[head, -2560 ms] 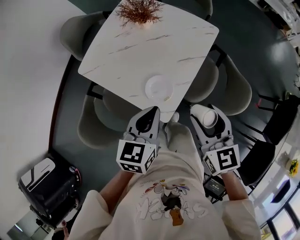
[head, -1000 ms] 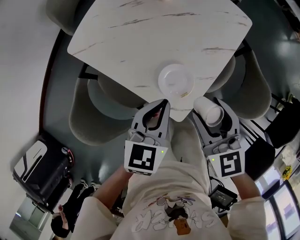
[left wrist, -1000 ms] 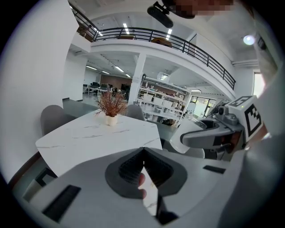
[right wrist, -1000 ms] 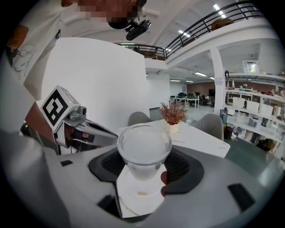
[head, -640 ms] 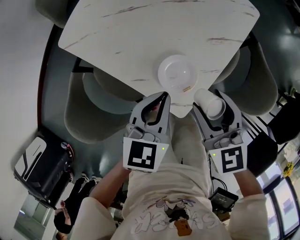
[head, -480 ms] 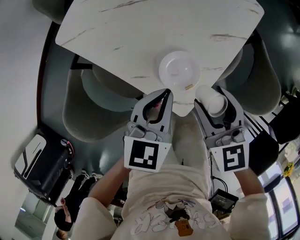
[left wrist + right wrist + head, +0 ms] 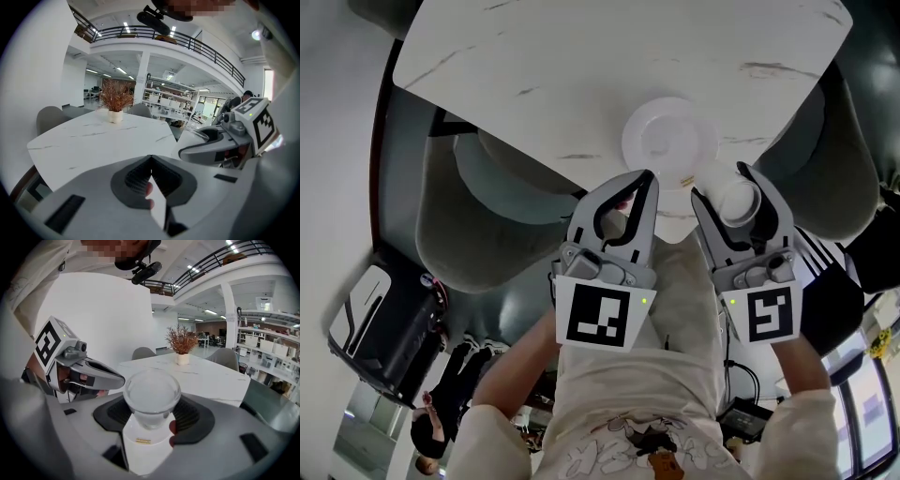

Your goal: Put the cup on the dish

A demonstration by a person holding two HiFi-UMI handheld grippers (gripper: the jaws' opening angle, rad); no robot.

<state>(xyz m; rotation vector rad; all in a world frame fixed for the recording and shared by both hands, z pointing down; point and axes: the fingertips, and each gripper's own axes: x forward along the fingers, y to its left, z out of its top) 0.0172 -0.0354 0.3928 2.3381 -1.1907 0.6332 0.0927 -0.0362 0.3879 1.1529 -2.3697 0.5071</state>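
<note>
- Your left gripper (image 7: 644, 180) hangs at the near edge of the table (image 7: 581, 56), its jaw tips touching and nothing between them.
- The dish (image 7: 668, 139) sits bare by the table's near corner, ready to receive.
- The cup (image 7: 733, 199) is just beside the dish's right rim and not on it yet. It lies along the jaws, and I can't tell which end is the base.
- Your right gripper (image 7: 731, 186) is clamped round the cup's white body. The cup looks light, smooth and thin-walled. A hard squeeze may dent it and a slack one may let it slide, so hold it at mid-body with even pressure.
</note>
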